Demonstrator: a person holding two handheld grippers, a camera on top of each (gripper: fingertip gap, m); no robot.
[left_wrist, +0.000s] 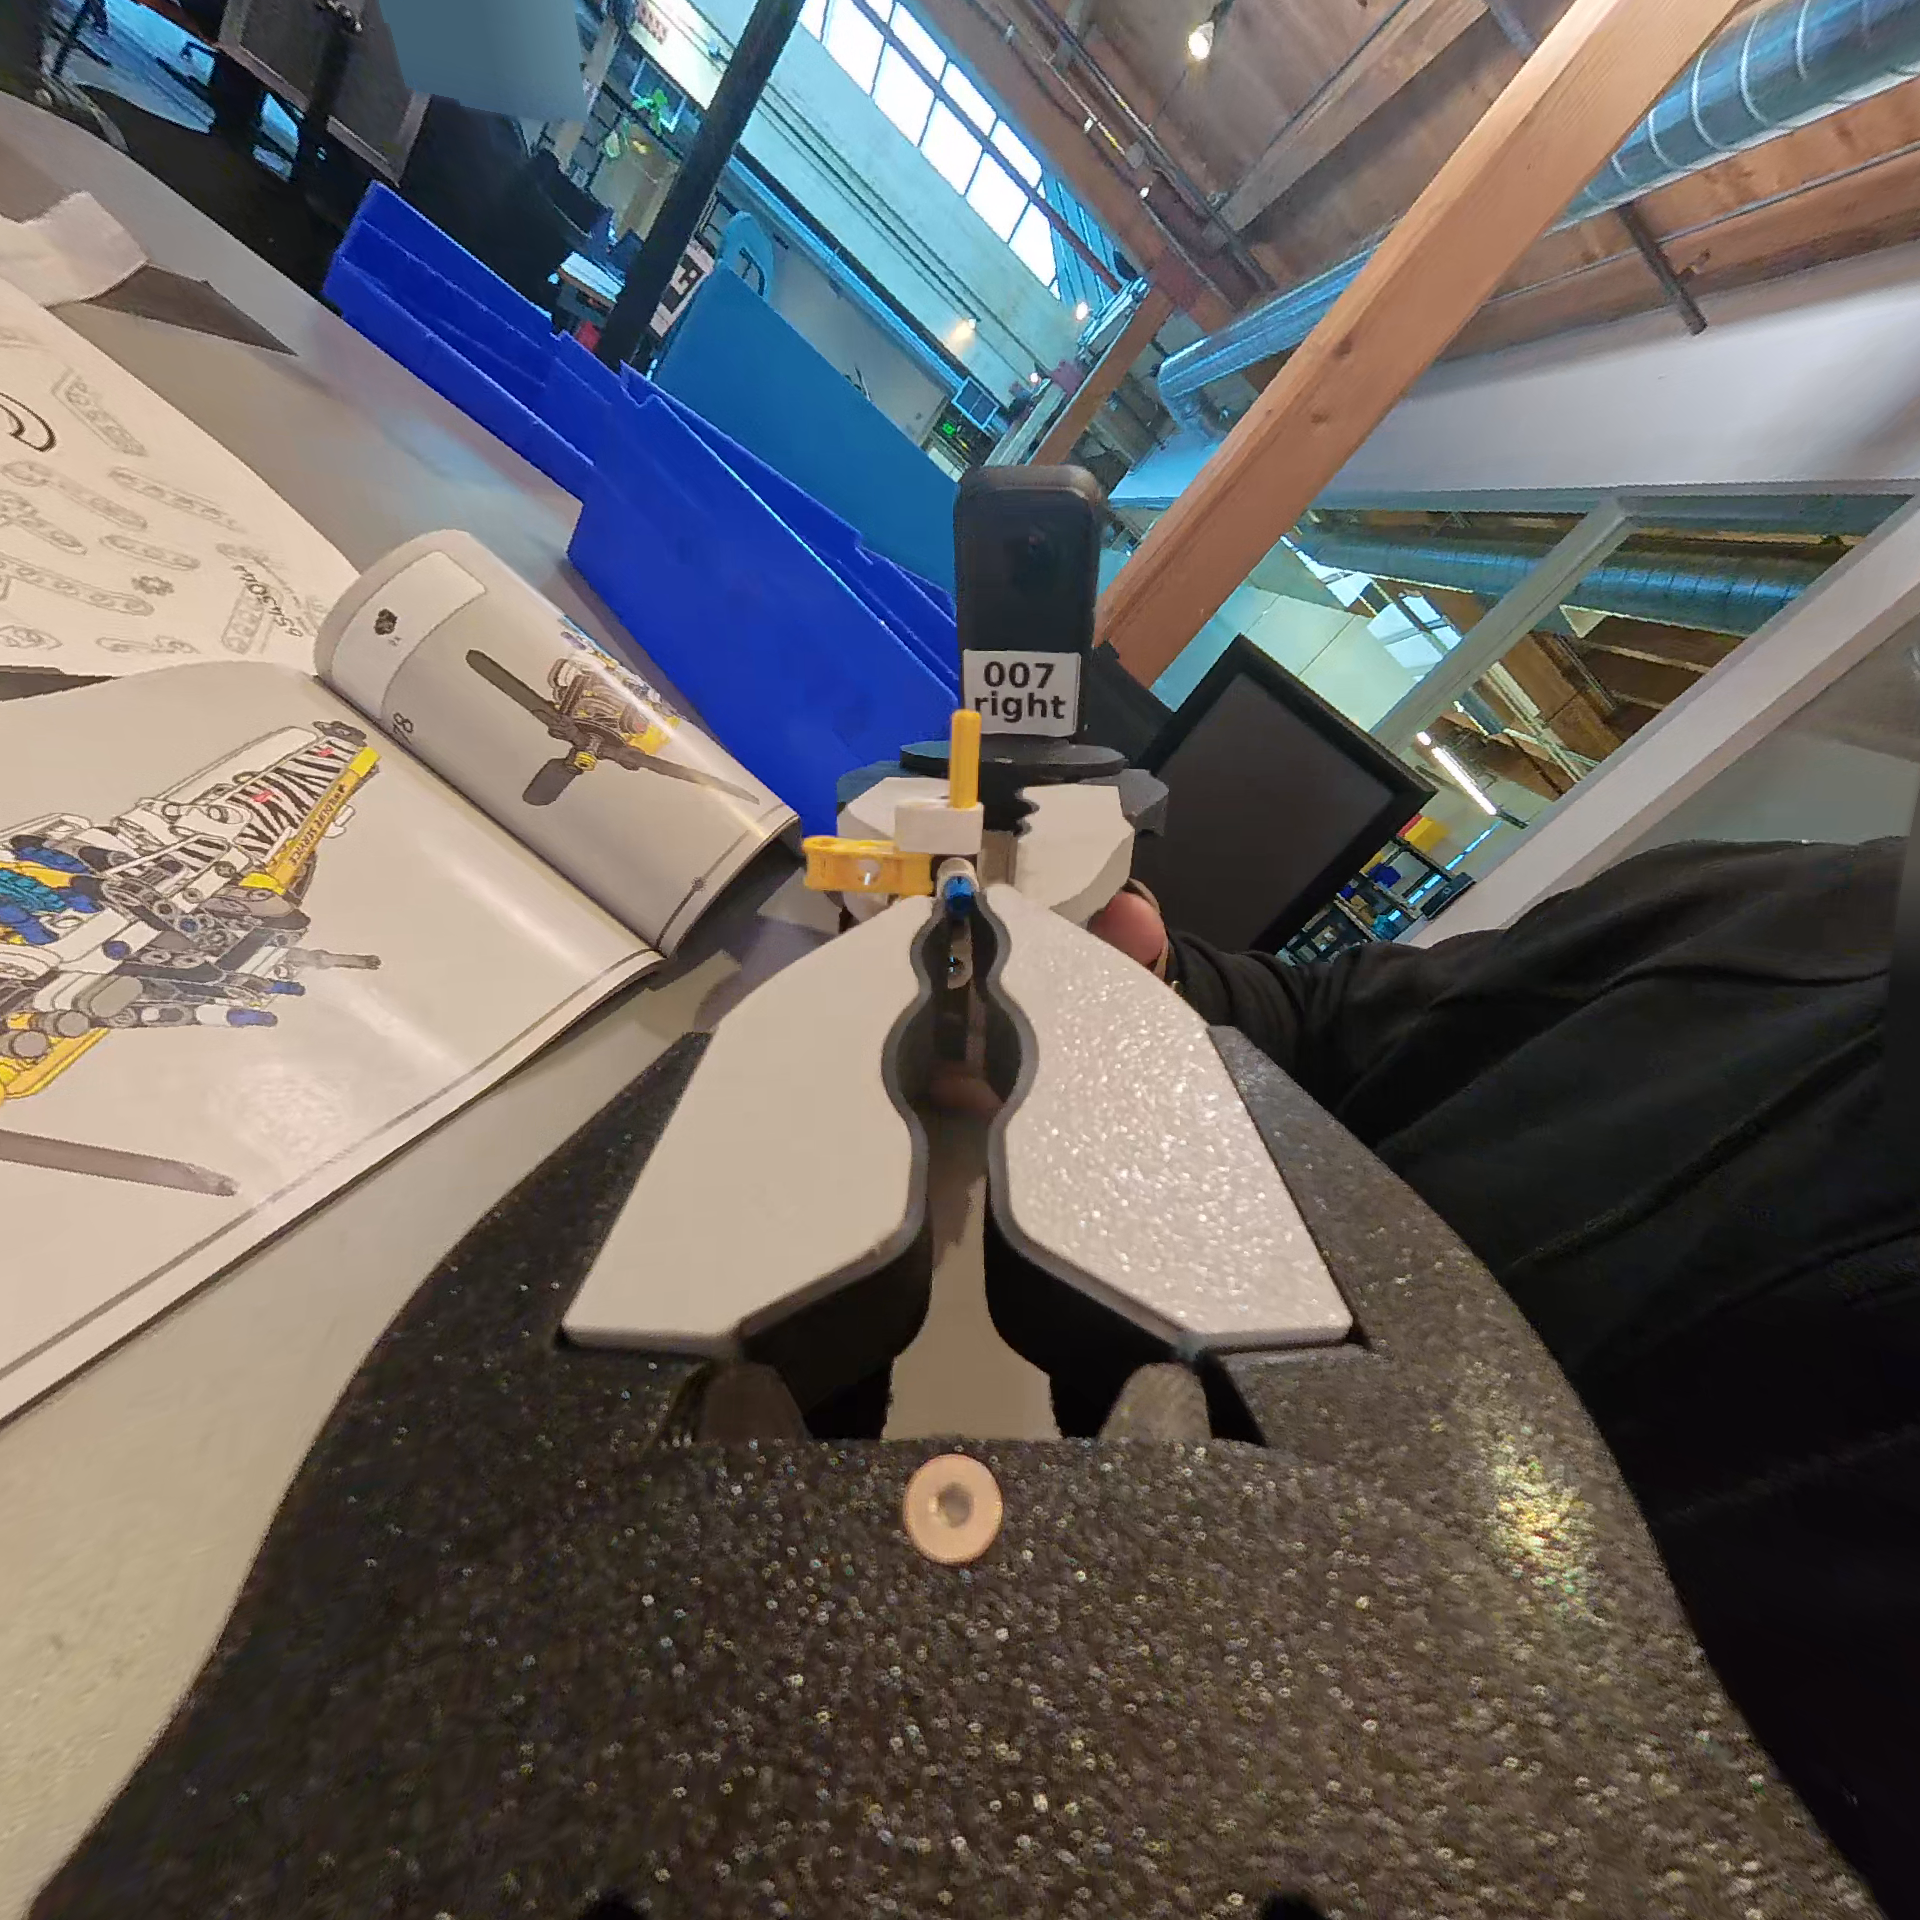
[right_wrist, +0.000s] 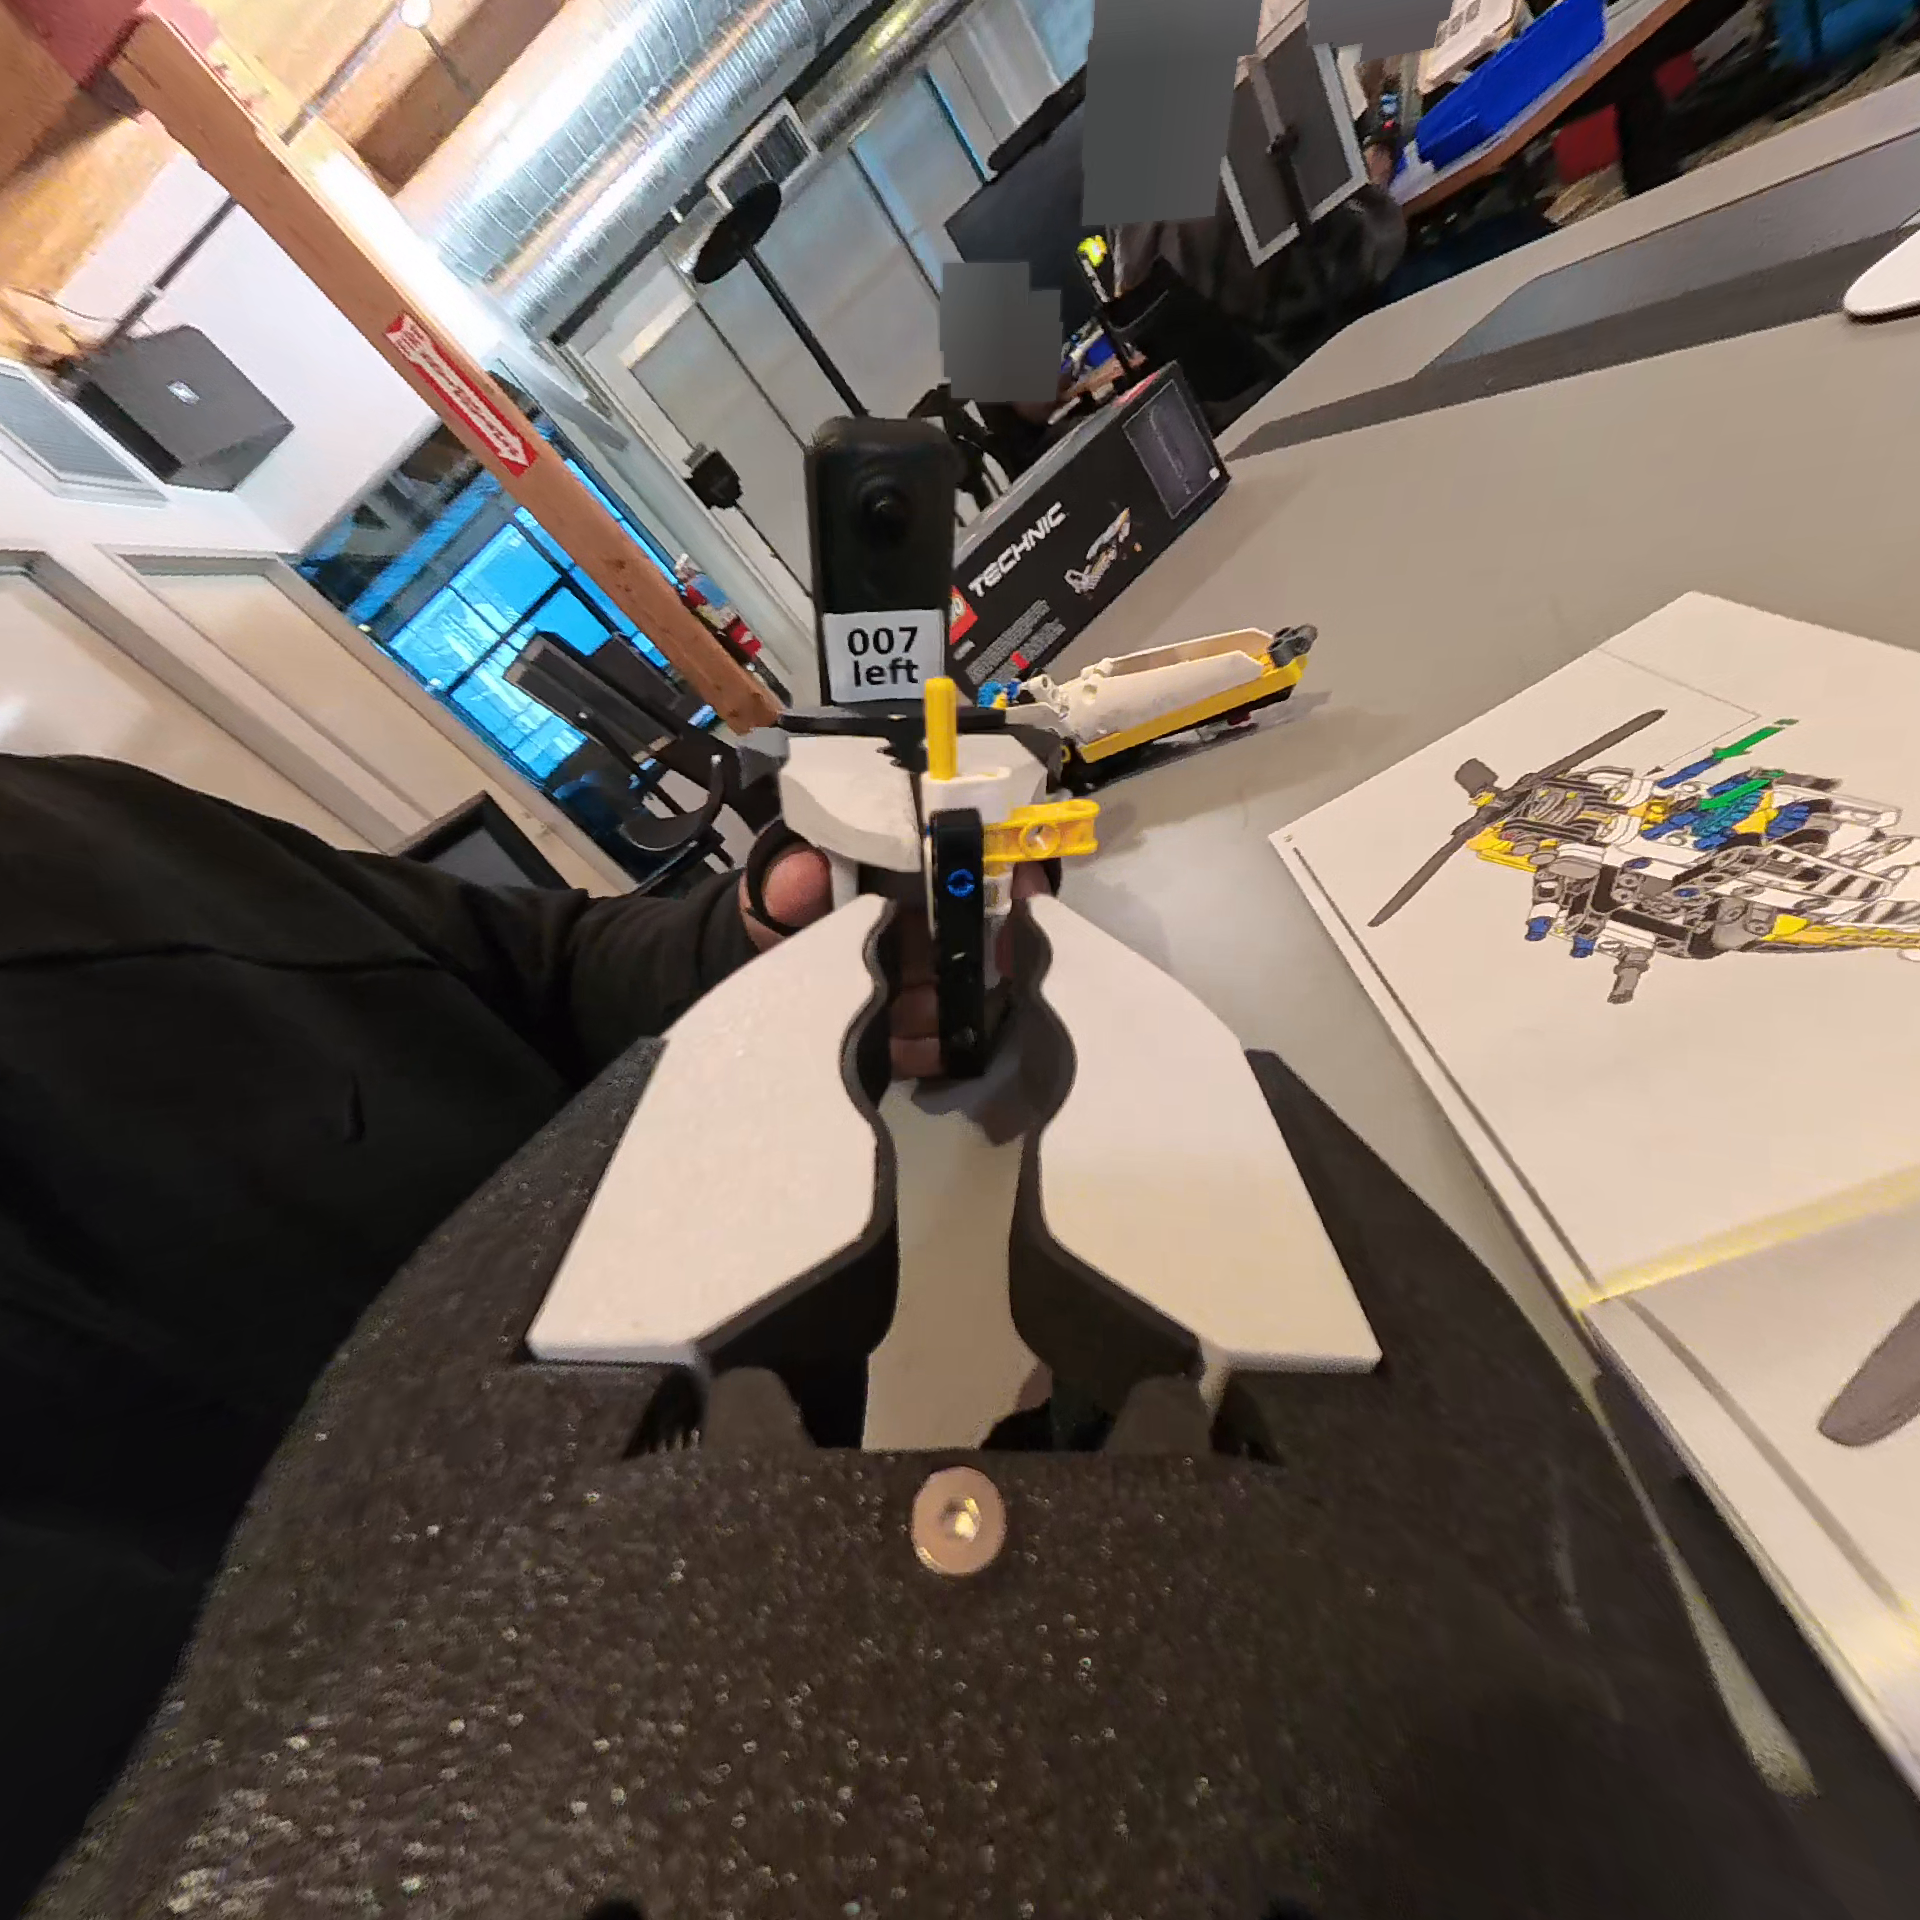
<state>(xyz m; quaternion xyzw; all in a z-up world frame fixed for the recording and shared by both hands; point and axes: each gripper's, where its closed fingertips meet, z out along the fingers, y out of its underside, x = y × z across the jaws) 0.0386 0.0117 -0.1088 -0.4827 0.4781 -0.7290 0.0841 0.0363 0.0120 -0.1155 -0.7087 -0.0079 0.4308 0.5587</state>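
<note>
My two grippers face each other over a grey table, with a small brick assembly between them. It has a yellow axle standing up from a white connector, a yellow side piece, a blue pin and a black beam. My left gripper is shut on the assembly, with the blue pin sticking out at its fingertips. It also shows in the right wrist view. My right gripper stands around the black beam with a gap beside it, so it is open. It also shows in the left wrist view.
An open instruction booklet lies at left, with blue bins behind it. In the right wrist view a printed sheet lies at right, beyond it a partly built white and yellow model and a black box. A person's black sleeve is close by. Left and right tips are no more than a few centimetres apart.
</note>
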